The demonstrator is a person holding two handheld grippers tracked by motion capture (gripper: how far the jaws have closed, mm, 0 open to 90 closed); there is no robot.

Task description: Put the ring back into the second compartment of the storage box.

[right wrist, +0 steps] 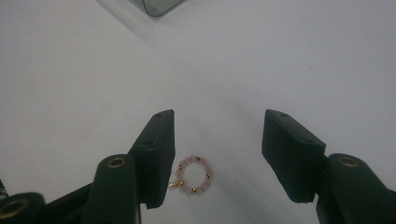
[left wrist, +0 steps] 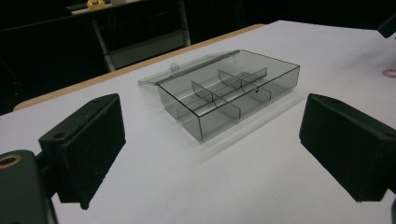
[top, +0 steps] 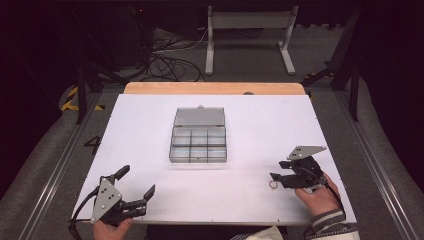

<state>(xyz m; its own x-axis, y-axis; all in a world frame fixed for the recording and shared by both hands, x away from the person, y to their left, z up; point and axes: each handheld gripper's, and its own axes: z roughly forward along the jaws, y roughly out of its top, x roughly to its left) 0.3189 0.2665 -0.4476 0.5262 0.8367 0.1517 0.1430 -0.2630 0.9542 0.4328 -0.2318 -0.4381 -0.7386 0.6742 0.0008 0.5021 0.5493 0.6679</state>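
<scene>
In my right gripper view the box (right wrist: 159, 5) ahead is cut off by the top edge, leaving just a corner. My left pad hides part of the table beside the bracelet (right wrist: 194, 175). From above, the bracelet (top: 273, 185) by my right gripper (top: 276, 179) is too small to make out.

1. Left claw (top: 137, 192): held low at the near left of the worktop (top: 150, 115), jaws spread wide, nothing between them; pointing toward the worktop's middle.
2. Left hand (top: 111, 228): grips the claw body from behind, at the near edge.
3. Right claw (top: 274, 181): at the near right, jaws part-way apart, pads pressing on nothing.
4. Right hand (top: 317, 195): wraps the claw's rear; striped sleeve cuff (top: 327, 220) at the wrist.
</scene>
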